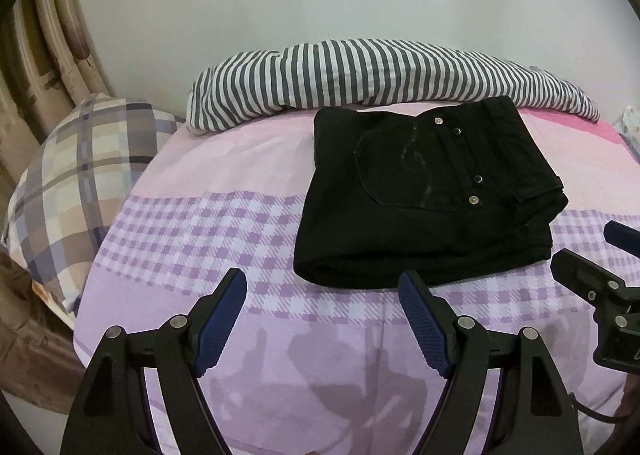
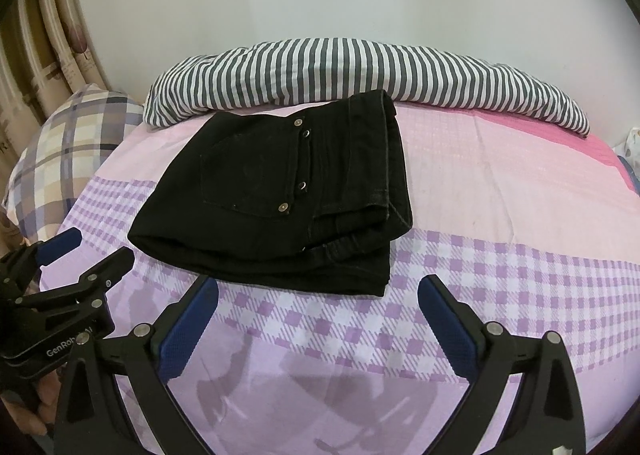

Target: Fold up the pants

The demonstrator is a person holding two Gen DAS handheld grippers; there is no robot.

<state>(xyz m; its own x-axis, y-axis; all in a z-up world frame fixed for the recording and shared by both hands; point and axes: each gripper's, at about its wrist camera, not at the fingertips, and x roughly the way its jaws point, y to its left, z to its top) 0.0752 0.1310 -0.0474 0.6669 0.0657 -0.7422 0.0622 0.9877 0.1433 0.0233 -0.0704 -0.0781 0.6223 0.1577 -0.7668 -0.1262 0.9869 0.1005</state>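
Black pants (image 1: pixel 428 191) lie folded into a compact stack on the pink and purple checked bed sheet (image 1: pixel 192 231), back pocket and metal rivets facing up. They also show in the right wrist view (image 2: pixel 280 191). My left gripper (image 1: pixel 322 287) is open and empty, hovering just in front of the stack's near left edge. My right gripper (image 2: pixel 318 295) is open and empty, just in front of the stack's near right edge. Each gripper shows at the side of the other's view.
A striped grey and white duvet (image 1: pixel 360 75) is rolled along the wall behind the pants. A plaid pillow (image 1: pixel 76 175) lies at the bed's left end, with curtains (image 1: pixel 44 35) beyond. The bed's left edge drops off near the pillow.
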